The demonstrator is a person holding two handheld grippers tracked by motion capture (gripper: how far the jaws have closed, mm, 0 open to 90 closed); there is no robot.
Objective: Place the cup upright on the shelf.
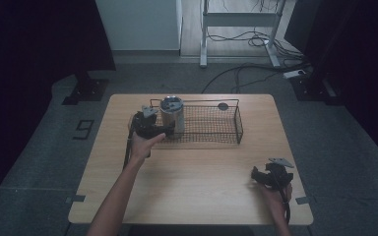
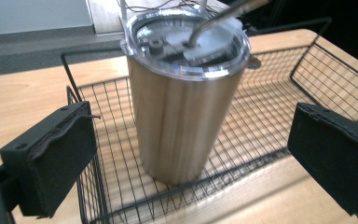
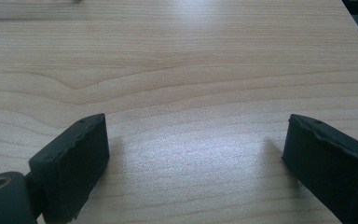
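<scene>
Steel tumbler [image 2: 184, 98] stands upright inside the wire basket [image 1: 226, 140], at its left end, clear lid on. Left tongs [image 2: 189, 158] spread wide, one jaw each side of the tumbler, not touching it: looks like either just set down or about to grab, can't tell which. Right tongs [image 3: 196, 163] also wide, empty, over bare counter [image 3: 182, 70], well apart from the basket.

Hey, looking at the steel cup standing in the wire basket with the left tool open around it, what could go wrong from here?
The left tool is open, its jaws apart from the tall tumbler. Closing off-centre might tip it on the uneven mesh floor of the wire basket. The tumbler's smooth steel side may slip in the pads. A jaw could also catch the basket's low front rim.
</scene>
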